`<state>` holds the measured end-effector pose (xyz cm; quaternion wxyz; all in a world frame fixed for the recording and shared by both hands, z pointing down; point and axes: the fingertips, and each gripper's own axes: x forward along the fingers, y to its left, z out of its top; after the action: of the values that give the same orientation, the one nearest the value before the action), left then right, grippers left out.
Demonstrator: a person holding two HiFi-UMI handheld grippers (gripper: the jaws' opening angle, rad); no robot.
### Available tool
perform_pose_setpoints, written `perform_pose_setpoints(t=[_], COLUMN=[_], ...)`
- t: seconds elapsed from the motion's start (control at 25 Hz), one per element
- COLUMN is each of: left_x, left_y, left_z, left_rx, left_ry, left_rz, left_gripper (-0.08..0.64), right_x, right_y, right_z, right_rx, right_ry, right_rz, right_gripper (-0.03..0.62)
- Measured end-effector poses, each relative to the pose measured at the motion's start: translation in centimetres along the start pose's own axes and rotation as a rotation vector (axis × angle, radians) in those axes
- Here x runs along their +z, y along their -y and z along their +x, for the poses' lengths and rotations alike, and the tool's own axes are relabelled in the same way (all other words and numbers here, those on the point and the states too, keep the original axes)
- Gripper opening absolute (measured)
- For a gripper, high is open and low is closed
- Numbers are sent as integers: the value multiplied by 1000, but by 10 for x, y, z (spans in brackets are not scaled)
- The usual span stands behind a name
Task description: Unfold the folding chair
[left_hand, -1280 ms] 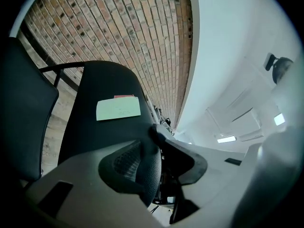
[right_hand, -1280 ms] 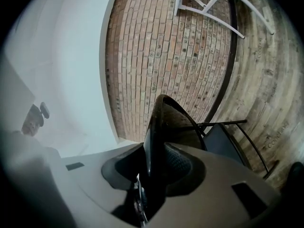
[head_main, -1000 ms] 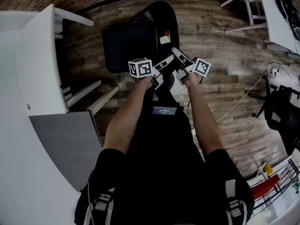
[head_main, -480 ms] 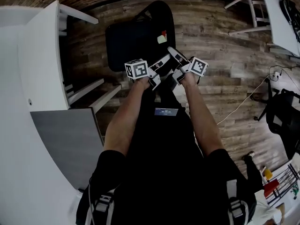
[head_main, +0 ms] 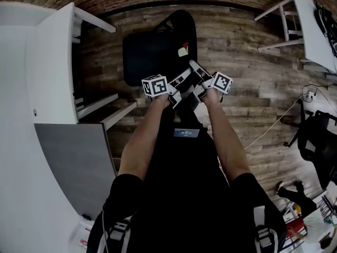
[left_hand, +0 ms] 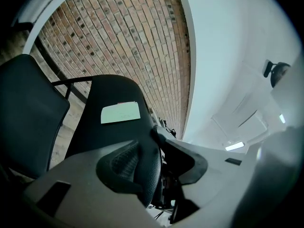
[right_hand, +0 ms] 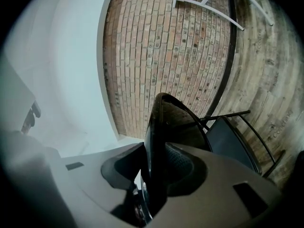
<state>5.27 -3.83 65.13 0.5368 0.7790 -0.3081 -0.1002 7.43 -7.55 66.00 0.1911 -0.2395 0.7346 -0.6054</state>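
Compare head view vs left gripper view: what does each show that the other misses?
Head view only: the person's arms, the right gripper, white shelving, a black office chair.
Left gripper view only: the left gripper seen close up, its jaws closed on the backrest edge, and a white wall or ceiling beside the brick.
Both: the backrest, its pale label, the seat, the brick wall.

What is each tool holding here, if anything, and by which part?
Both hold the folding chair by its backrest: the left tool and the right tool each clamp the backrest's near edge.
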Motion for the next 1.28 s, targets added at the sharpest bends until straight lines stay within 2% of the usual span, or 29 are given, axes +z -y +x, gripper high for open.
perform_pose_setpoints(t=[0.16, 0.28, 0.52, 0.72, 1.04, 1.28], left_x=[0, -4, -13, -20, -56, -75], left_y=[0, 9, 22, 59, 89, 118], left_z=[-15, -32, -65, -86, -153, -184], left_rx=[-4, -23, -44, -148, -204, -284], left_ry=[57, 86, 97, 61, 26, 45], left_rz=[-53, -83, -121, -71, -111, -139], left_gripper=[170, 170, 170, 170, 169, 169], right_x=[1, 9, 2, -35, -117, -141], right_y=[0, -4, -17, -46, -126, -160], right_z=[-13, -34, -81, -101, -127, -151], right_rx=[0, 3, -8, -23, 3, -82], right_ry=[4, 50, 143, 103, 74, 62], right_rz=[4, 9, -3, -38, -49, -145], right_gripper=[132, 132, 132, 132, 132, 132])
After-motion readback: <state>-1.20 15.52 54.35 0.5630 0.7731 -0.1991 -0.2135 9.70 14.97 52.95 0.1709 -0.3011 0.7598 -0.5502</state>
